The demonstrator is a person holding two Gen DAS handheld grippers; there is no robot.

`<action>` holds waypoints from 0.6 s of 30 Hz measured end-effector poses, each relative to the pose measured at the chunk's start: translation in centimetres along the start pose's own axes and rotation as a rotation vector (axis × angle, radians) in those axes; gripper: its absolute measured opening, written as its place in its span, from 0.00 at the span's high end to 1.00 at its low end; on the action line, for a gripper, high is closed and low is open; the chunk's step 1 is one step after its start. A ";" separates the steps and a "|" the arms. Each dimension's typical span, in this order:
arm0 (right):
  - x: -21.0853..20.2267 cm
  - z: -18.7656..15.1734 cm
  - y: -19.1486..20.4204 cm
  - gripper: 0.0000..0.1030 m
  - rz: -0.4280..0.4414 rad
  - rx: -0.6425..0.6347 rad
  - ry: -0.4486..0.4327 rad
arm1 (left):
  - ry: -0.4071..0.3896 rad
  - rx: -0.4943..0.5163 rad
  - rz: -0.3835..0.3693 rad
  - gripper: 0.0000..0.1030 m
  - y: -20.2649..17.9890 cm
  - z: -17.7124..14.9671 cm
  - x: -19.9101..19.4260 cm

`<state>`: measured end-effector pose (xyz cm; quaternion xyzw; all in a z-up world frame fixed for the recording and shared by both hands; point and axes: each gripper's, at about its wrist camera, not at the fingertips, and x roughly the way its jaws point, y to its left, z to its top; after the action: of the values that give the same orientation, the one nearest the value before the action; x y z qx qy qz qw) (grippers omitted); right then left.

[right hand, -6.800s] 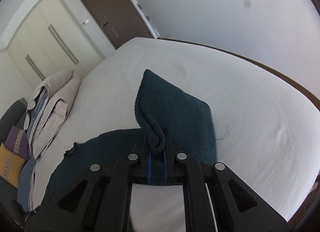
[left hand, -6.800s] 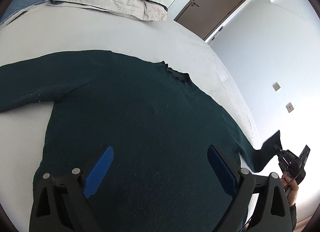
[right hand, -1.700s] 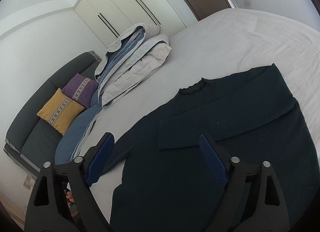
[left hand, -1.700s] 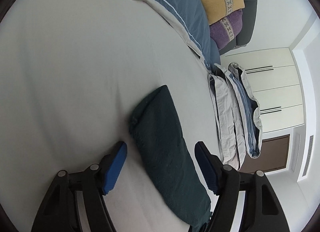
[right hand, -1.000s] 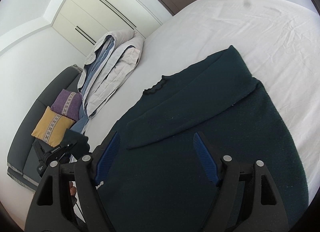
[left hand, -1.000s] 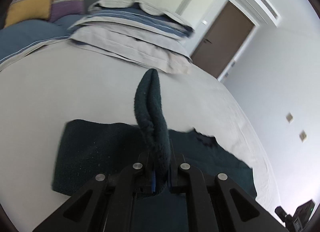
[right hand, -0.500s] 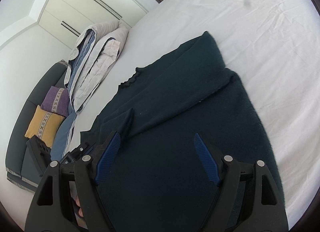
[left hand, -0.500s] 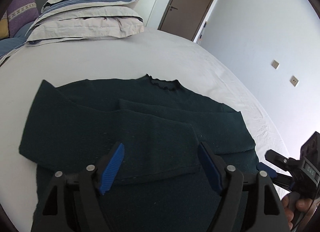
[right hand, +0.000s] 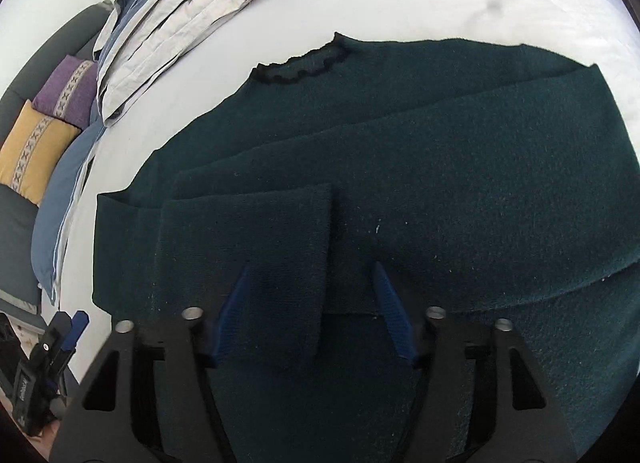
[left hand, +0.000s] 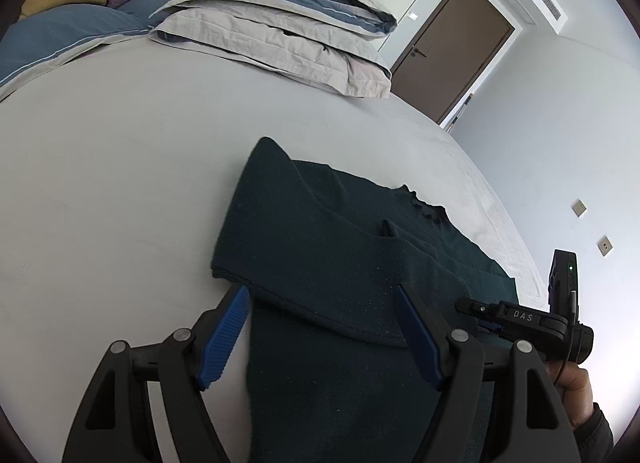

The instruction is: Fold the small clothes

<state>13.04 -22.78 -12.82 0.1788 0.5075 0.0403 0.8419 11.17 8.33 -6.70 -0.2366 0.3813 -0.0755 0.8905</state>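
A dark green sweater point(left hand: 340, 271) lies flat on the white bed point(left hand: 120, 183), both sleeves folded across its chest, neckline point(right hand: 304, 63) toward the pillows. My left gripper point(left hand: 320, 327) is open and empty, low over the sweater's left side at the folded sleeve edge. My right gripper point(right hand: 316, 307) is open and empty, just above the cuff end of the folded sleeve point(right hand: 248, 247) at the sweater's middle. The right gripper also shows at the right of the left wrist view point(left hand: 528, 319). The left gripper shows at the lower left of the right wrist view point(right hand: 48, 355).
Stacked grey and blue pillows point(left hand: 280, 23) lie at the head of the bed. A blue pillow point(left hand: 60, 35), yellow point(right hand: 28, 151) and purple cushions point(right hand: 68, 91) sit by a dark sofa on the left. A brown door point(left hand: 452, 47) and white walls stand beyond.
My left gripper carried the left sleeve over the chest, let it go and opened. Both grippers have since dropped closer to the sweater, the right one over the sleeve cuff.
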 end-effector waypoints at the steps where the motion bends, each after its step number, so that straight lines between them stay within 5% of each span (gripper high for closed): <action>1: -0.1 -0.1 0.3 0.81 -0.018 -0.017 0.000 | -0.006 -0.007 0.001 0.26 0.3 0.2 -0.2; 3: -0.6 -0.1 1.1 0.92 -0.057 -0.069 -0.022 | -0.015 -0.021 -0.003 0.26 0.9 0.5 -0.3; 10: -5.1 1.8 2.0 0.97 -0.039 -0.144 -0.127 | -0.051 -0.028 -0.002 0.26 1.4 2.1 -0.9; 18: -6.5 4.3 -3.7 0.97 -0.075 -0.066 -0.173 | -0.078 0.003 0.038 0.37 2.1 4.9 0.2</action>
<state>13.21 -29.00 -6.84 0.1347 0.4375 0.0100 0.8890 14.73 11.87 -4.88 -0.2307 0.3505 -0.0497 0.9063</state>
